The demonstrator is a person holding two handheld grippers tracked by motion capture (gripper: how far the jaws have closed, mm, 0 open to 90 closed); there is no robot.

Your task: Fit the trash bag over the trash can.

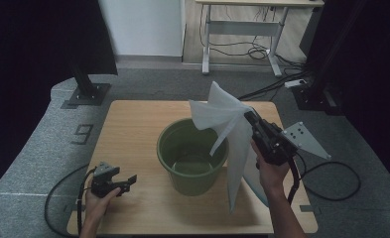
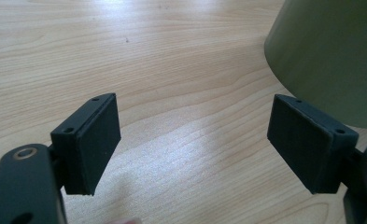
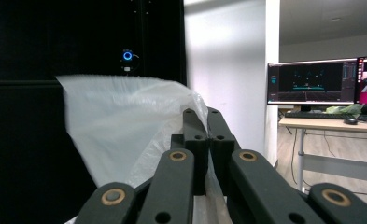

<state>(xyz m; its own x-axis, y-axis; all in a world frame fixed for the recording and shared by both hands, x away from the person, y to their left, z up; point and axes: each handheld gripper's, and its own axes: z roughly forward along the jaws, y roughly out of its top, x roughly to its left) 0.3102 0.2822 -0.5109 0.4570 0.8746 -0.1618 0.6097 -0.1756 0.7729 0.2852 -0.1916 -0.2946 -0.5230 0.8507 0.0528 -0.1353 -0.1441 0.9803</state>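
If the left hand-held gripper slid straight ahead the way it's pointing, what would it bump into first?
Probably the green bucket. The left hand-held gripper is open over the bare wooden table, and the bucket's wall stands just ahead on its right side, though depth is unclear.

One legible mark — a dark digit "9" (image 1: 84, 133) on the grey floor mat (image 1: 38, 148), just left of the wooden table (image 1: 133, 129), seen from the high view. Monitors (image 3: 312, 83) in the right gripper view show graphics and lines, text too small to read. No brand or label readable on the green bucket (image 1: 192, 173), the white plastic bag (image 1: 227, 119) or either gripper.
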